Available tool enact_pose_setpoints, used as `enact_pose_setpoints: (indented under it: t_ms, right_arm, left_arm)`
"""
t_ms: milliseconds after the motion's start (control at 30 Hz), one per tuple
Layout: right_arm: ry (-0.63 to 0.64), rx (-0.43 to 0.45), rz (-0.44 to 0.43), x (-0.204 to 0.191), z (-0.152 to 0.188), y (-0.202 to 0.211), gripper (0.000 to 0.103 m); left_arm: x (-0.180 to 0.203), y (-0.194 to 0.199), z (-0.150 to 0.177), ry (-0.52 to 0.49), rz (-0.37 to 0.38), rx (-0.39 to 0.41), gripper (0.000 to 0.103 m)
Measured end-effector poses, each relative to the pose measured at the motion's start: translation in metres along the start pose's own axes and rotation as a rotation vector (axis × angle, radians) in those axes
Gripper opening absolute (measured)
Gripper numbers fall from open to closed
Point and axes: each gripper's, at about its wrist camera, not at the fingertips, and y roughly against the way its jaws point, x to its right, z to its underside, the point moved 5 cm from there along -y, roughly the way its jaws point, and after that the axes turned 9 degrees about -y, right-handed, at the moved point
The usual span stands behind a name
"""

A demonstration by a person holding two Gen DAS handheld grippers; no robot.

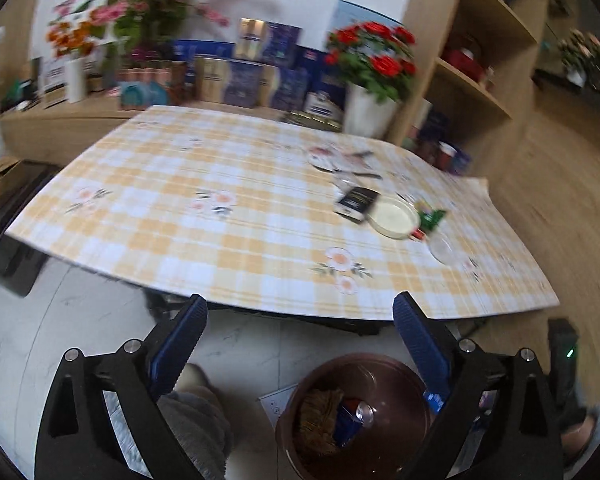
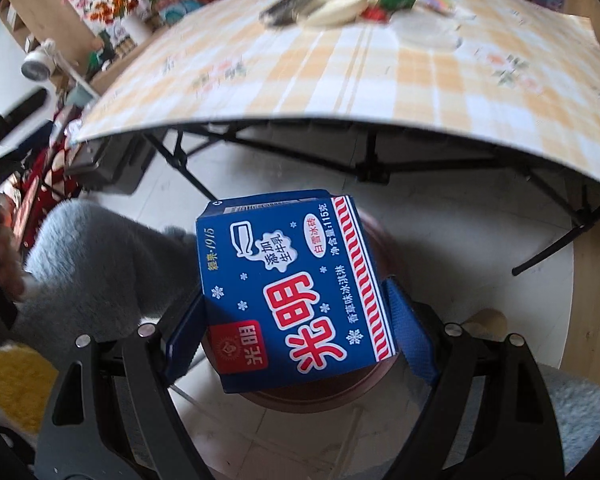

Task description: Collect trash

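Each gripper, left (image 1: 300, 316) and right (image 2: 300, 320), has 2 blue ribbed pads at about 10 and 2 o'clock on black angular linkage arms with 4 silver screws. A fluffy grey sleeve (image 2: 100, 264) shows at 9 o'clock.

The left gripper (image 1: 300, 308) tilted downward with its two blue-padded fingers (image 1: 178, 350) spread wide apart and nothing between them. The right gripper (image 2: 296, 300) pointed steeply down, its jaws standing wide yet pressed against both sides of a blue carton (image 2: 292, 292), which sat clamped between the pads. A grey fuzzy sleeve (image 2: 100, 264) showed at the left of the right wrist view.
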Motion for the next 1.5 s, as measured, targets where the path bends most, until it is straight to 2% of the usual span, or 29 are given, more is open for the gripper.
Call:
enact_pose_setpoints:
  t_ms: [67,200,367,433,467,567,900,1133,1267,1500]
  right_arm:
    - [0.01,-0.025,0.02,0.0,0.004,-0.01,0.083]
    - [0.03,-0.046,0.042,-0.002,0.005,-0.021,0.083]
    - [0.063,-0.06,0.089,-0.006,0.009,-0.028,0.084]
    - [0.07,-0.048,0.108,-0.006,0.01,-0.027,0.09]
    - [0.072,-0.034,0.111,-0.007,0.01,-0.025,0.096]
    - [0.069,0.009,0.103,-0.007,0.006,-0.015,0.097]
    - [-0.002,0.175,0.052,0.005,-0.017,0.027,0.097]
    - [-0.09,0.278,-0.032,0.019,-0.04,0.056,0.097]
    - [-0.09,0.324,-0.013,0.03,-0.052,0.067,0.097]
    - [-0.032,0.301,0.067,0.048,-0.066,0.065,0.097]
  left_arm:
    - [-0.009,0.004,0.006,0.031,-0.039,0.002,0.092]
    - [-0.015,0.001,0.015,0.065,-0.071,-0.012,0.092]
    - [-0.004,-0.011,0.025,0.038,-0.069,-0.068,0.092]
    - [0.002,-0.016,0.03,0.021,-0.06,-0.095,0.092]
    - [0.005,-0.018,0.031,0.014,-0.049,-0.106,0.092]
    - [0.01,-0.02,0.034,-0.001,-0.037,-0.114,0.092]
    - [0.006,-0.02,0.033,0.018,-0.052,-0.112,0.093]
    - [0.012,-0.023,0.031,-0.011,-0.039,-0.11,0.093]
    - [0.016,-0.025,0.028,-0.031,-0.026,-0.098,0.093]
    - [0.02,-0.031,0.017,-0.064,-0.017,-0.074,0.093]
